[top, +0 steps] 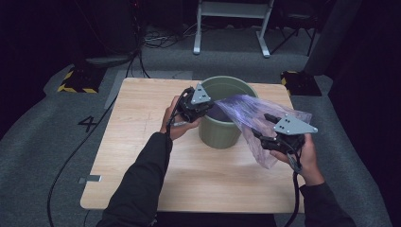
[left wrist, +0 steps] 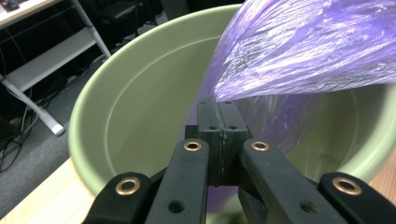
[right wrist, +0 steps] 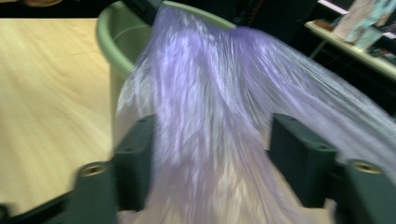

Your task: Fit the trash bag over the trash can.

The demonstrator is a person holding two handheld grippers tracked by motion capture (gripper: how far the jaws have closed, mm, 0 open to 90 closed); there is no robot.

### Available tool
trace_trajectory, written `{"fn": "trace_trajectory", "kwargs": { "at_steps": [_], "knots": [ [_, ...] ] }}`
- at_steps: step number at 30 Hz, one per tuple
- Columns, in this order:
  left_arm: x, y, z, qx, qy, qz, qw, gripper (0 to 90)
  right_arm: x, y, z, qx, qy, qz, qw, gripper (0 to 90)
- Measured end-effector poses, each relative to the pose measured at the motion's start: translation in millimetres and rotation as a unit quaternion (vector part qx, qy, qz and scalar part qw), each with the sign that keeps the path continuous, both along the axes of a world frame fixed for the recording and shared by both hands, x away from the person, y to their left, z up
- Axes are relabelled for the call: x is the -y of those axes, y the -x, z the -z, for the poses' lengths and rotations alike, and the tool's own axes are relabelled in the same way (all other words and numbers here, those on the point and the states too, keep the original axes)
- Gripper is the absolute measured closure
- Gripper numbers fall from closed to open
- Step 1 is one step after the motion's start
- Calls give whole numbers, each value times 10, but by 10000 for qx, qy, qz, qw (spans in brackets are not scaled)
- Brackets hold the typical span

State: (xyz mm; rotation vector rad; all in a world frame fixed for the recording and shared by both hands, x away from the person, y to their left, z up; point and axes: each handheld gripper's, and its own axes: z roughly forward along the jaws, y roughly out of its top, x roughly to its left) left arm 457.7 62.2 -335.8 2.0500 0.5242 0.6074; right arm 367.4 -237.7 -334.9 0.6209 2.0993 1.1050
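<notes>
**Purple bag stretched over the green bin**

A purple bag [top: 250, 118] spans from the green bin [top: 222, 132] out to the right of the table [top: 142, 156]. One end of the thin plastic hangs into the bin's mouth; the rest fans out beyond the rim, towards the table's right edge.

The left gripper [top: 201, 106] sits at the bin's near-left rim. In the left gripper view its jaws are pressed tight together on an edge of the bag [left wrist: 299, 51], just above the bin [left wrist: 140, 107], whose inside is bare where it shows.

The right gripper [top: 265, 127] is held to the right of the bin, above the table. In the right gripper view the bag [right wrist: 210, 121] runs between its two jaws, which stand apart with a little space on each side of the plastic; they are not pinching it. That view is blurred, so whether the film brushes a pad I cannot tell.
</notes>
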Motion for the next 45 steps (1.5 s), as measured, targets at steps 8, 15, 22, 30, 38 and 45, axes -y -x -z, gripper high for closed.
{"fn": "trace_trajectory", "kwargs": {
  "at_steps": [8,15,22,30,38,45],
  "knots": [
    [-84,-27,41,-81,200,-147,9997,737,-50,-33,67,-1,68,-272,9996,840],
    [-36,191,-43,-68,567,290,9979,312,-50,-49,-10,55,-135,-283,9995,889],
    [291,528,-104,306,227,799,9961,237,-160,-38,-67,27,-154,-439,9989,874],
    [383,417,-94,163,-7,761,9970,604,-257,40,-101,65,-107,-652,9978,841],
    [272,325,-77,157,46,526,9985,885,-197,115,-142,-3,-296,-695,9971,494],
    [116,241,-67,17,199,407,9990,887,-33,321,-273,203,-407,-623,9970,294]
  ]
}}
